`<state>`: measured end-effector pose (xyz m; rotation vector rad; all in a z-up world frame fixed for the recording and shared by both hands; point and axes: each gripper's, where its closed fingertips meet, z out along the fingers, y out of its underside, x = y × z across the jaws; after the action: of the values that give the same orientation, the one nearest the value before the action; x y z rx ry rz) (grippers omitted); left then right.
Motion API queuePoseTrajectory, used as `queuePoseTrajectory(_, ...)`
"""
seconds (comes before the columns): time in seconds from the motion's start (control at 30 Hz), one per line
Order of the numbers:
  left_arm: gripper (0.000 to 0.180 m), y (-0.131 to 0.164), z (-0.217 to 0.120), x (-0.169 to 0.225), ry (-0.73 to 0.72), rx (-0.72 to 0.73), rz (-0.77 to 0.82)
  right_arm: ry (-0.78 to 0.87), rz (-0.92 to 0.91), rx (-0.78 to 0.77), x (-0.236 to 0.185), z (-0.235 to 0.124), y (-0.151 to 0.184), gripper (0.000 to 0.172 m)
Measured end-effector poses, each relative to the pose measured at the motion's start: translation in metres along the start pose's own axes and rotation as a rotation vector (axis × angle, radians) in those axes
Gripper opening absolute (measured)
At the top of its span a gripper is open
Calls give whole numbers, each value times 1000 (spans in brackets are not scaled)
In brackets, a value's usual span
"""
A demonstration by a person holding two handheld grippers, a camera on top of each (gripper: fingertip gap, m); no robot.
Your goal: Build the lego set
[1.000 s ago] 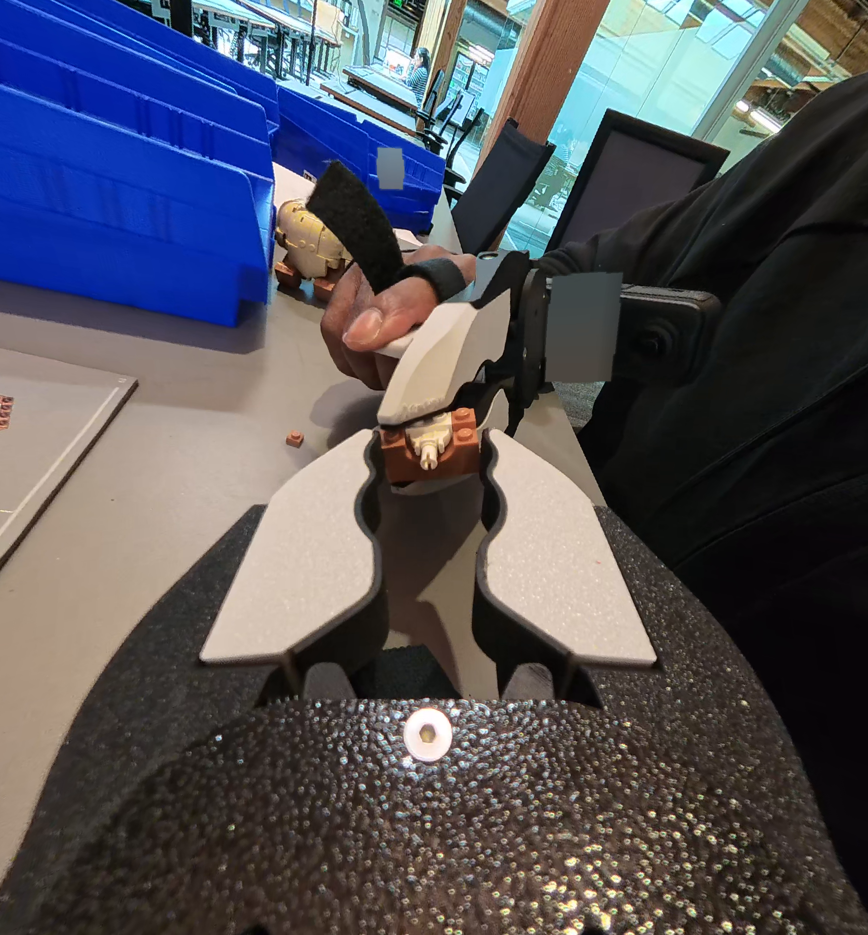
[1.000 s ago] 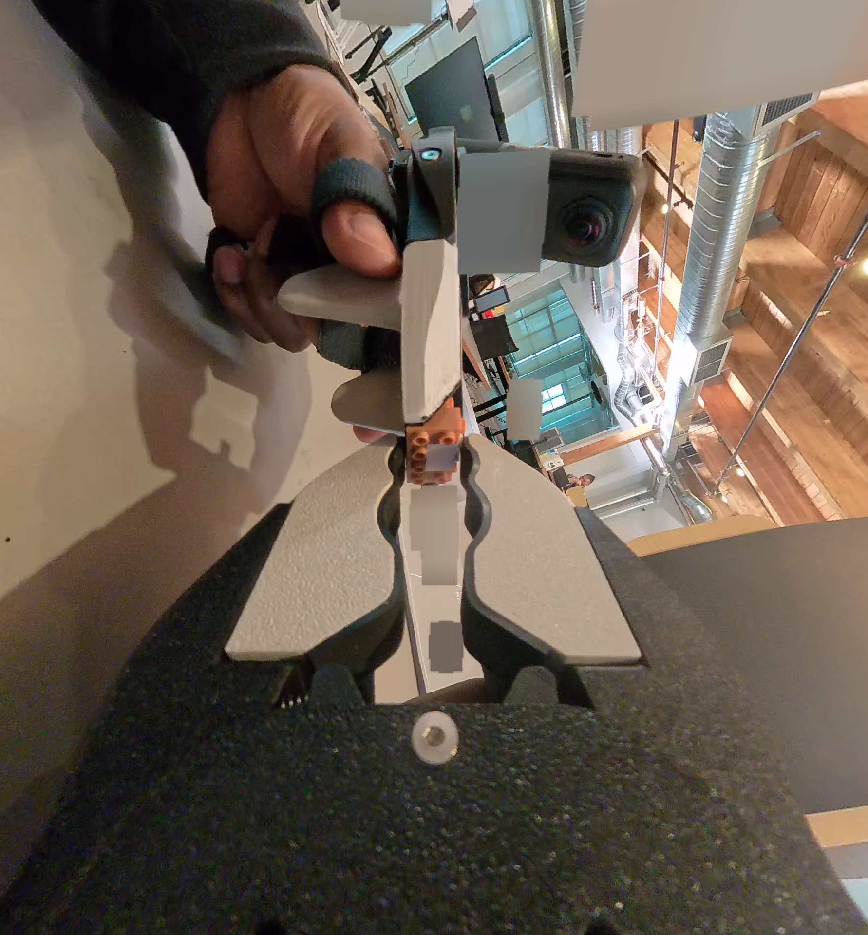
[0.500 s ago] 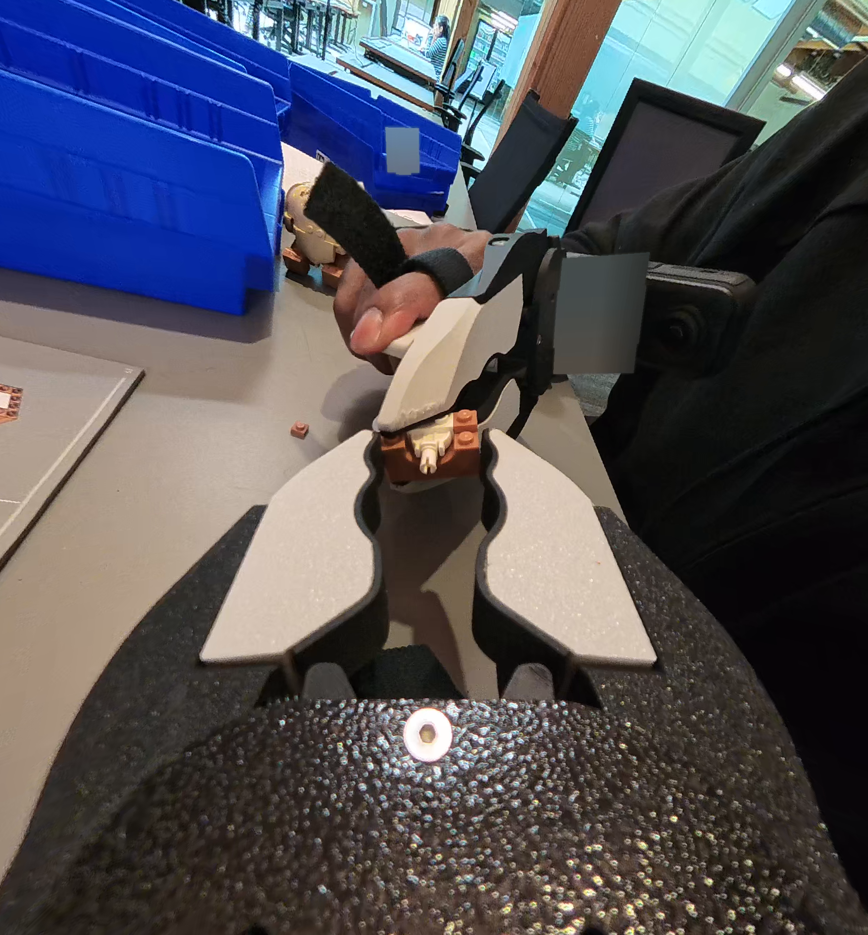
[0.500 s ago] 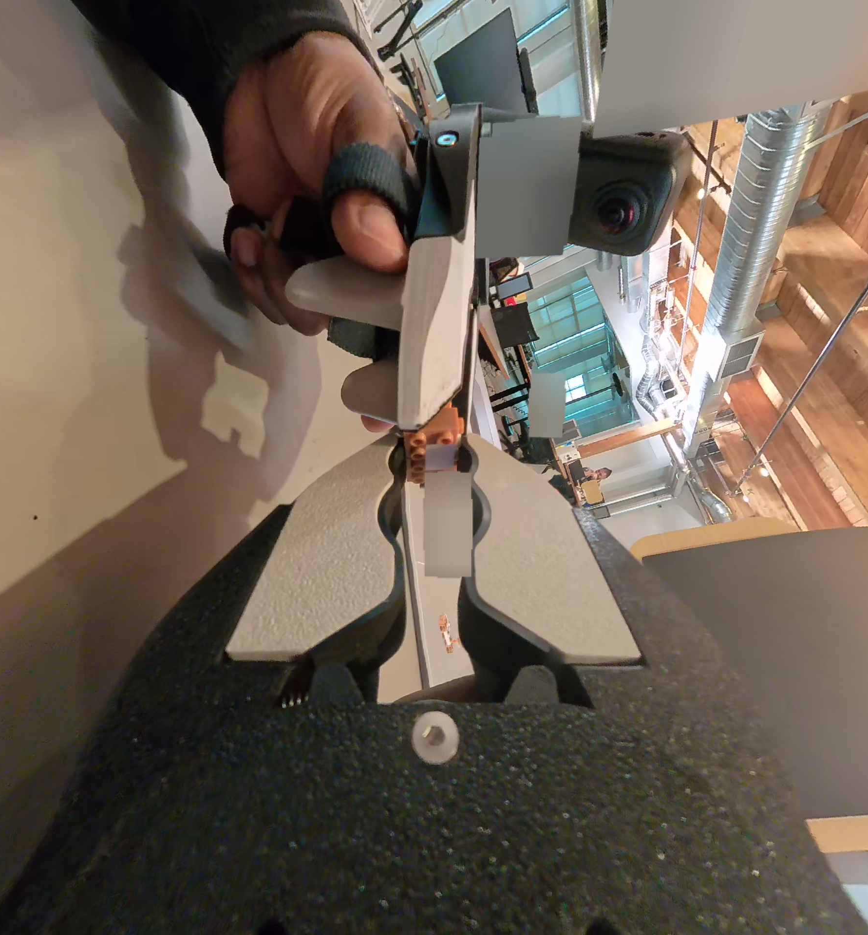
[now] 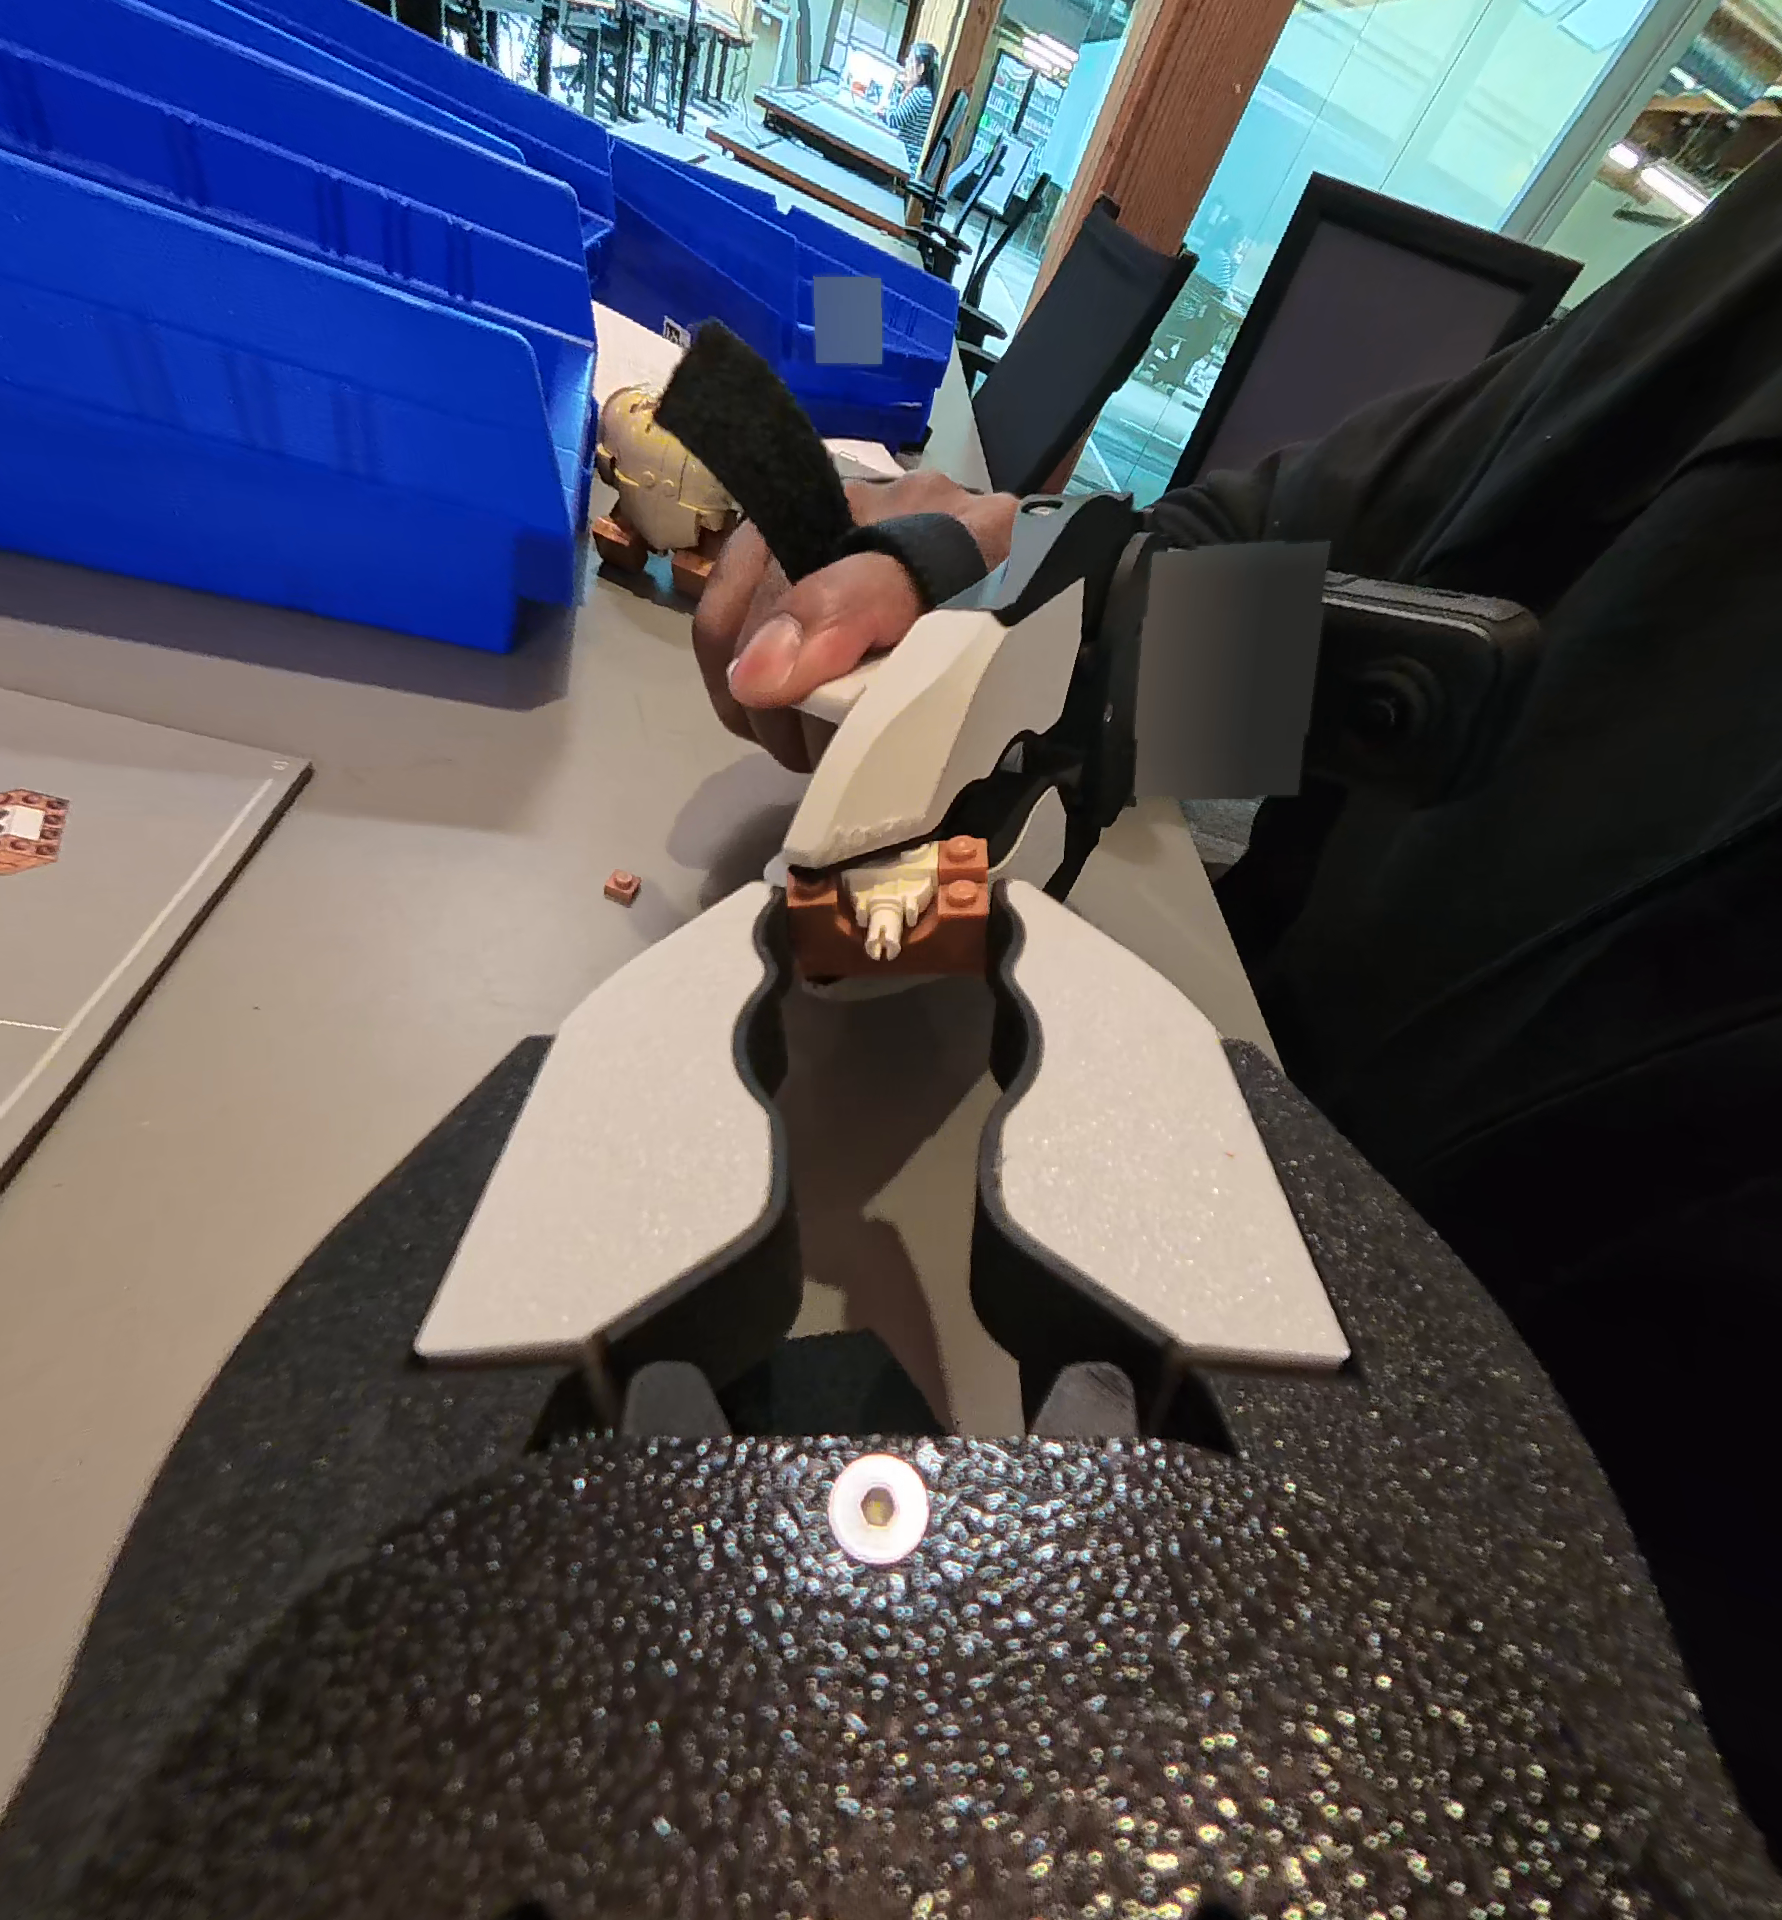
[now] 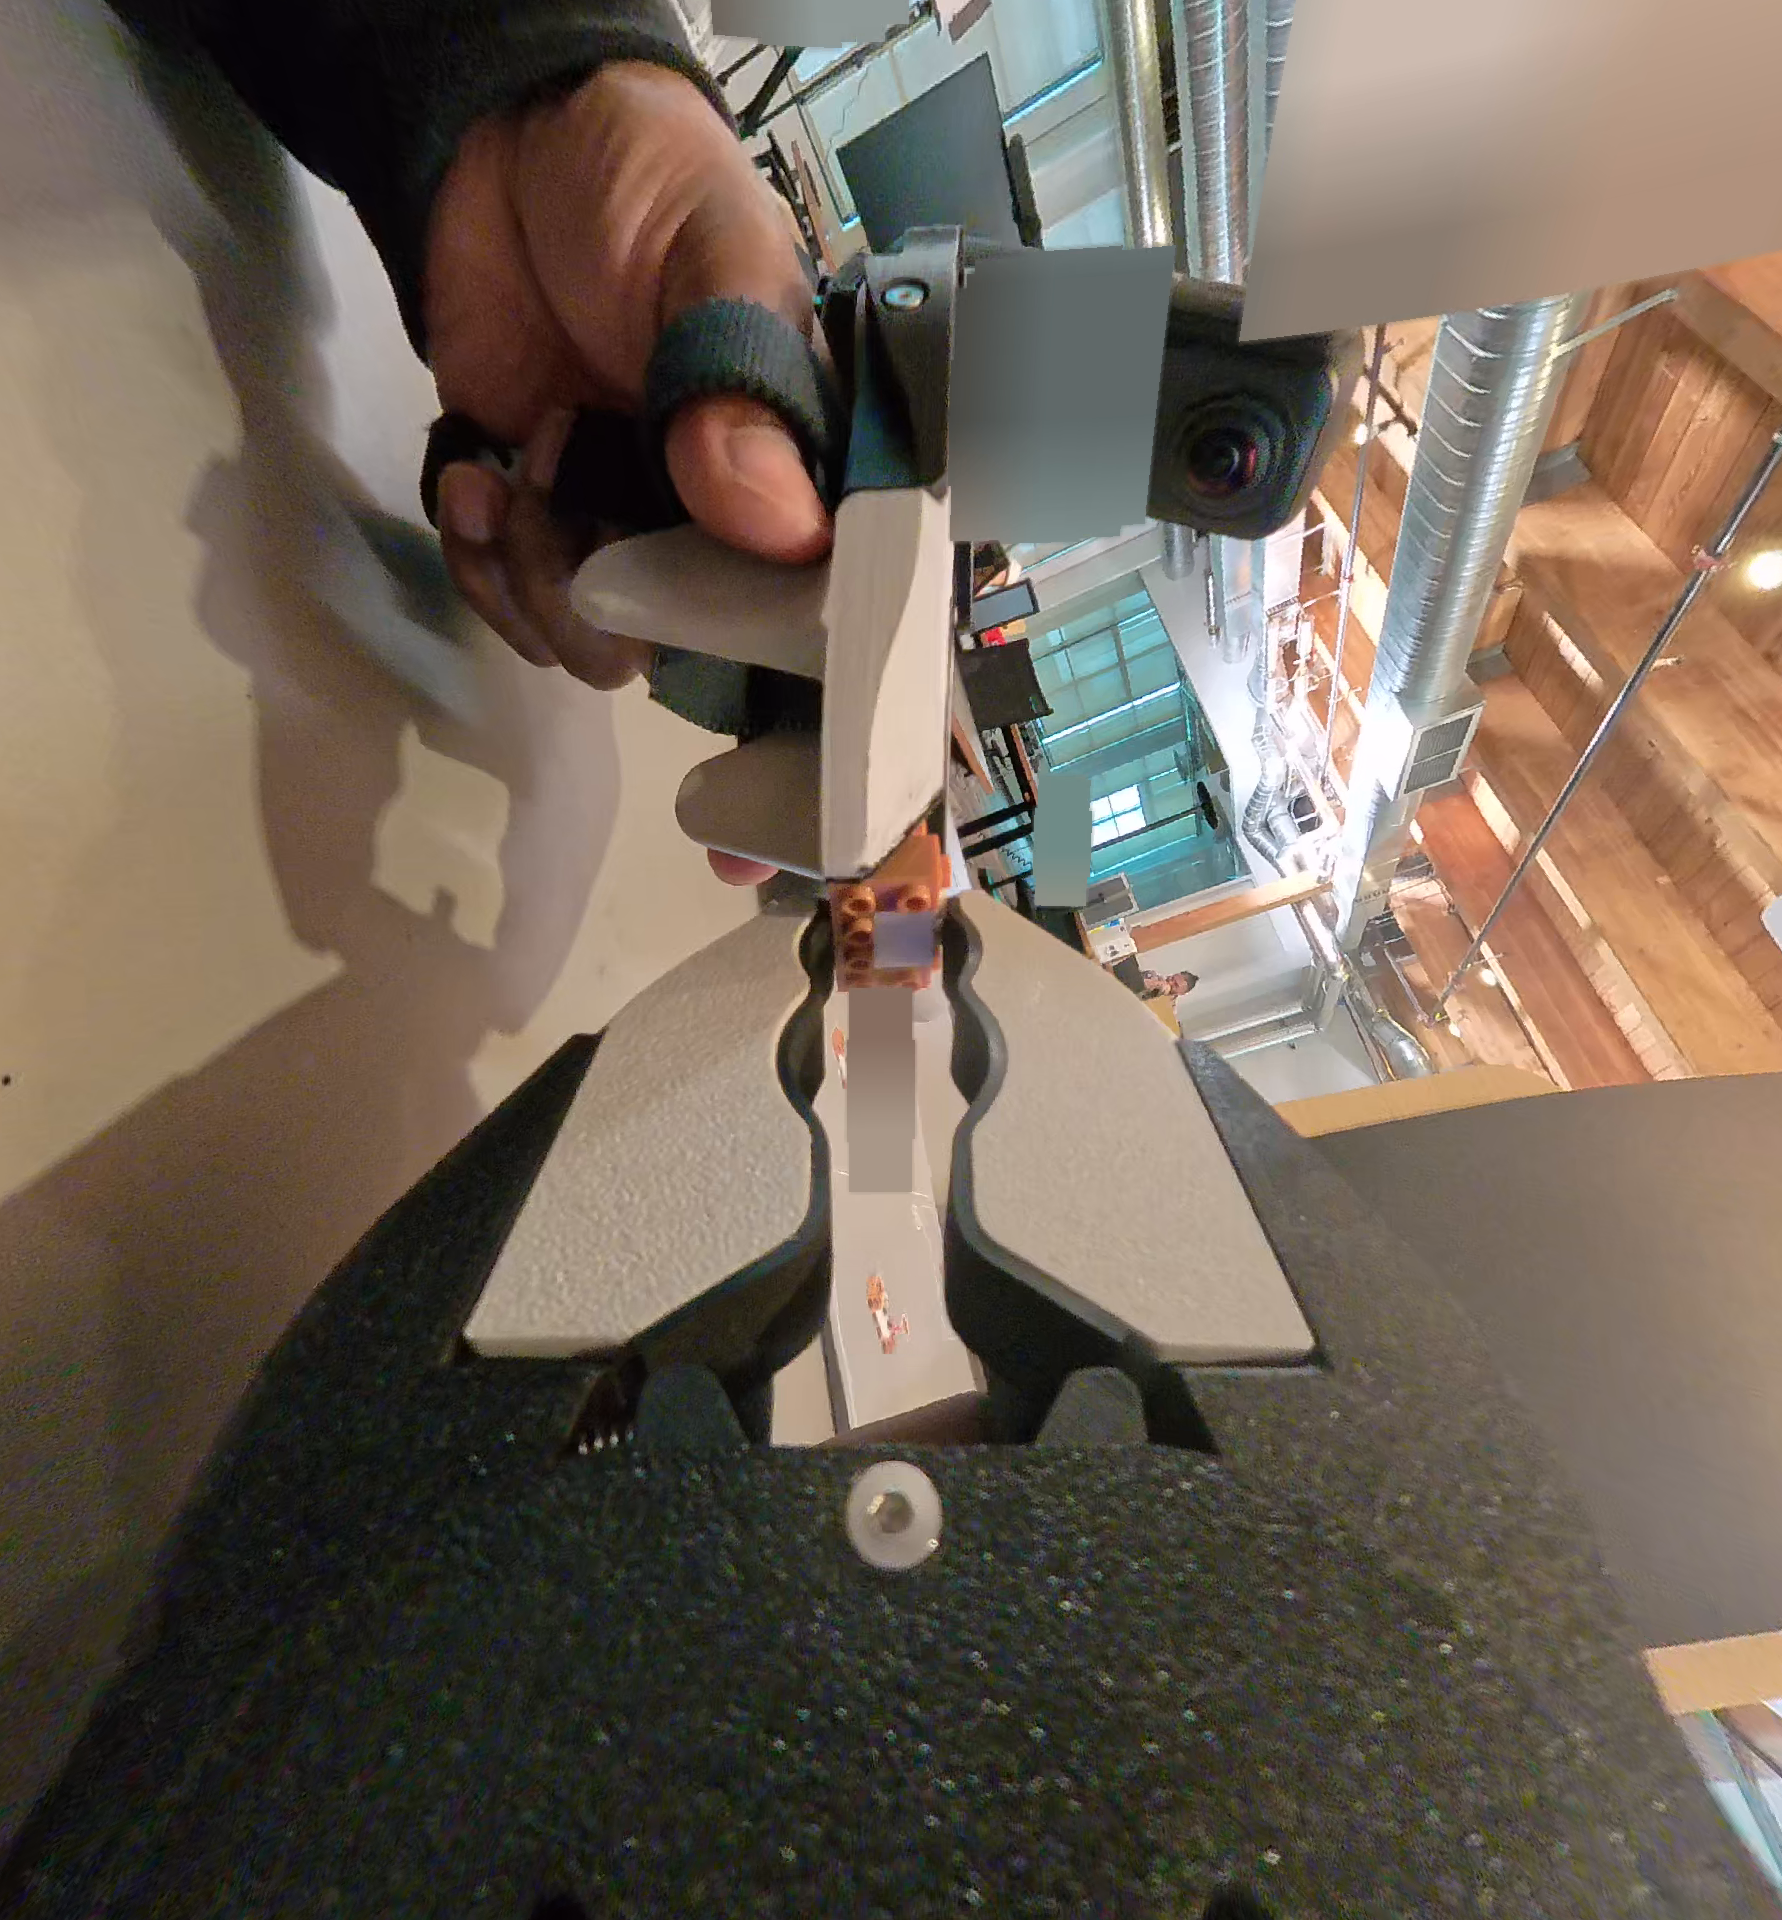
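A: Where the two claws meet at frame centre, what does each one hold?

B: The left claw (image 5: 887,925) is closed partway on a brown brick assembly (image 5: 835,940), one pad against each short end. The right claw (image 6: 887,940) grips the same assembly (image 6: 866,940) across its narrower dimension, fingers close together and pressed on both sides. Both claws are therefore shut on one part, which sits off the surface.

A: How does the part lie relative to the claws?

B: In the left wrist view its long axis runs left to right, directly ahead of the fingertips. The right claw's pale finger (image 5: 918,748) comes in from the upper right and covers the part's top left corner. Neither claw is nearer; both are in contact.

A: Materials and shapes?

B: The assembly is rigid moulded plastic, studded on the right, with a cream pin piece (image 5: 887,904) seated in a central recess. The fingers are matte grey with wavy black inner pads.

A: Surroundings?

B: A loose brown stud plate (image 5: 622,886) lies on the grey surface (image 5: 347,987). Blue bins (image 5: 243,416) fill the upper left, a tan brick model (image 5: 648,478) stands beside them, and a printed sheet (image 5: 56,914) lies at the left edge.
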<state>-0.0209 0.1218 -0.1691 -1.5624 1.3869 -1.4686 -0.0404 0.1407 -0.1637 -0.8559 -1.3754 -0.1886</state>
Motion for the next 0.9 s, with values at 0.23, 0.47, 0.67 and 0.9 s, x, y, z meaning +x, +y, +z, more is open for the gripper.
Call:
queuePoseTrajectory(0.23, 35, -3, -3, 1, 17, 21, 15, 31, 45, 23, 5, 1, -1, 28)
queuePoseTrajectory(0.47, 35, -2, -3, 2, 18, 8, 31, 2, 38, 25, 1, 1, 1, 29)
queuePoseTrajectory(0.67, 35, 3, -2, 3, 12, -36, 47, -6, -19, 28, -2, 1, 0, 20)
queuePoseTrajectory(0.9, 35, 6, 0, 2, -11, -66, 60, -11, -131, 3, -4, 0, 1, 19)
